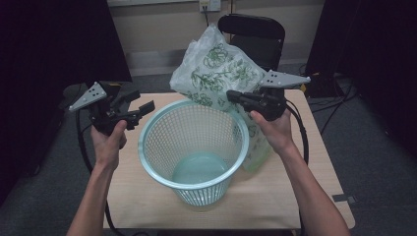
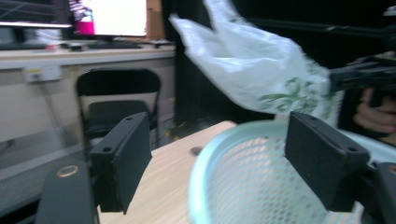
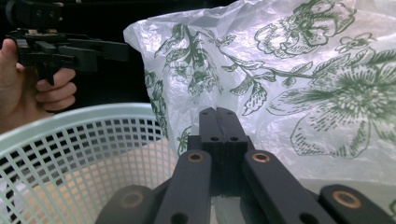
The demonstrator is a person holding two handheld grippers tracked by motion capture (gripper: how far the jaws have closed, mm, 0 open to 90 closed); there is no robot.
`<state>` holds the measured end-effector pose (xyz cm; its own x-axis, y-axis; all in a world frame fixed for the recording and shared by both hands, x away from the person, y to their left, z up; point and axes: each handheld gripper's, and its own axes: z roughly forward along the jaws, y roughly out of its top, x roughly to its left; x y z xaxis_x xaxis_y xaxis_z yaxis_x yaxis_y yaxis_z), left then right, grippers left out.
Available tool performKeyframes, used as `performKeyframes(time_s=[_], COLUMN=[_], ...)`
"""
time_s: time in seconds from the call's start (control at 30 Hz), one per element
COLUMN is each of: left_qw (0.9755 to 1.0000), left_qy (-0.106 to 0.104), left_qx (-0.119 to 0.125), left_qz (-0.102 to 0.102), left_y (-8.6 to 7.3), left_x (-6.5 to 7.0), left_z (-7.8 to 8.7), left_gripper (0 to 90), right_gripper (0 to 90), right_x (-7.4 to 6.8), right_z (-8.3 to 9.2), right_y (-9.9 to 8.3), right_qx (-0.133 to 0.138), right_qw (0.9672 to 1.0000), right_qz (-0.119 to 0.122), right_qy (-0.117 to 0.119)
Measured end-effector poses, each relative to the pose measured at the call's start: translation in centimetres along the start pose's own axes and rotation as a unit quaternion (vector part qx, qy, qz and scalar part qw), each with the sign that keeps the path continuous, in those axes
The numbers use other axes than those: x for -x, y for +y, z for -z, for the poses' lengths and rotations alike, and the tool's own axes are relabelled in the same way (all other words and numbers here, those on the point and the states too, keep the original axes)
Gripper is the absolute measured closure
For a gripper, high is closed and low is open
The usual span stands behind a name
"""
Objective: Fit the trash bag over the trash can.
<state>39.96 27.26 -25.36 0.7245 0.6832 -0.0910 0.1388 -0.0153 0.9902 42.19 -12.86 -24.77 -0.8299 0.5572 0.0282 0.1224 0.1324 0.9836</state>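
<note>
My right gripper (image 1: 233, 95) has its fingers pressed together on the bag (image 1: 216, 69) — it hangs over the basket's (image 1: 194, 147) far rim. My left gripper (image 1: 142, 110) is beside the basket, fingers spread — nothing between them. The basket stands on the table (image 1: 295, 172).

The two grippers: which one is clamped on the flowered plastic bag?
The right gripper, its jaws shut on the flowered plastic bag behind the mesh basket. The left gripper hangs open beside the basket, holding nothing.

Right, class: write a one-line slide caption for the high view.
Right tool, shut on a flower-printed plastic bag, lifts it beside the mesh basket; left tool open.
</note>
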Motion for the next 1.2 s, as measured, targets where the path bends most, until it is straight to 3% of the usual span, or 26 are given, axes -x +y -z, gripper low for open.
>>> performKeyframes(time_s=[0.13, 0.2, 0.23, 0.3, 0.33, 0.37, 0.4, 0.43, 0.5, 0.53, 0.6, 0.7, 0.97, 1.13, 1.2], left_qw=[0.9998, 0.9997, 0.9991, 0.9989, 0.9991, 0.9984, 0.9984, 0.9969, 0.9958, 0.9959, 0.9969, 0.9972, 0.9972, 0.9971, 0.9959], left_qy=[-0.013, -0.008, 0.002, 0.004, -0.009, -0.037, -0.037, -0.048, -0.051, -0.045, -0.039, -0.042, -0.050, -0.064, -0.074], left_qx=[0.003, 0.001, 0.000, -0.004, -0.007, -0.018, -0.018, -0.032, -0.044, -0.046, -0.042, -0.040, -0.028, -0.008, 0.000], left_qz=[-0.012, -0.024, -0.041, -0.046, -0.042, -0.038, -0.038, -0.054, -0.062, -0.063, -0.053, -0.048, -0.048, -0.042, -0.052], left_y=[0.9, 1.3, 1.5, 1.6, 1.6, 1.5, 1.5, 1.3, 1.2, 1.2, 1.2, 1.2, 1.3, 1.6, 1.8], left_x=[1.0, 1.6, 1.8, 1.8, 1.6, 1.2, 1.2, 1.4, 1.6, 1.7, 1.7, 1.5, 1.3, 1.4, 2.0], left_z=[-0.9, -1.5, -2.1, -2.4, -2.7, -3.1, -3.1, -3.4, -3.7, -3.9, -4.0, -4.1, -4.0, -3.8, -3.8], left_gripper=[21.1, 21.7, 23.1, 28.5, 28.5, 37.1, 44.4, 49.8, 51.1, 48.5, 34.5, 26.1, 29.3, 27.0, 25.9], right_gripper=[90.0, 90.0, 90.0, 90.0, 90.0, 90.0, 90.0, 90.0, 90.0, 90.0, 90.0, 90.0, 90.0, 90.0, 90.0], right_x=[-0.6, -0.8, -1.3, -1.6, -1.8, -1.9, -1.9, -2.1, -2.1, -2.0, -1.9, -1.8, -0.7, -0.7, -1.6], right_z=[-0.3, -0.5, -0.7, -0.9, -1.1, -1.2, -1.2, -1.3, -1.2, -1.1, -0.9, -0.4, 1.4, 2.0, 1.6], right_y=[0.5, 0.5, 0.1, -0.2, -0.5, -1.0, -1.0, -1.2, -1.1, -1.0, -0.8, -0.3, 1.4, 2.3, 2.1], right_qx=[-0.001, -0.003, -0.009, -0.014, -0.019, -0.021, -0.021, -0.020, -0.017, -0.015, -0.009, -0.006, 0.021, 0.034, 0.030], right_qw=[0.9999, 0.9997, 0.9994, 0.9992, 0.9991, 0.9989, 0.9989, 0.9988, 0.9990, 0.9992, 0.9994, 0.9996, 0.9996, 0.9990, 0.9985], right_qz=[0.007, 0.006, 0.013, 0.016, 0.017, 0.013, 0.013, 0.014, 0.015, 0.015, 0.015, 0.018, 0.018, 0.015, 0.019], right_qy=[0.013, 0.022, 0.029, 0.033, 0.034, 0.040, 0.040, 0.041, 0.038, 0.035, 0.029, 0.022, 0.002, 0.023, 0.041])
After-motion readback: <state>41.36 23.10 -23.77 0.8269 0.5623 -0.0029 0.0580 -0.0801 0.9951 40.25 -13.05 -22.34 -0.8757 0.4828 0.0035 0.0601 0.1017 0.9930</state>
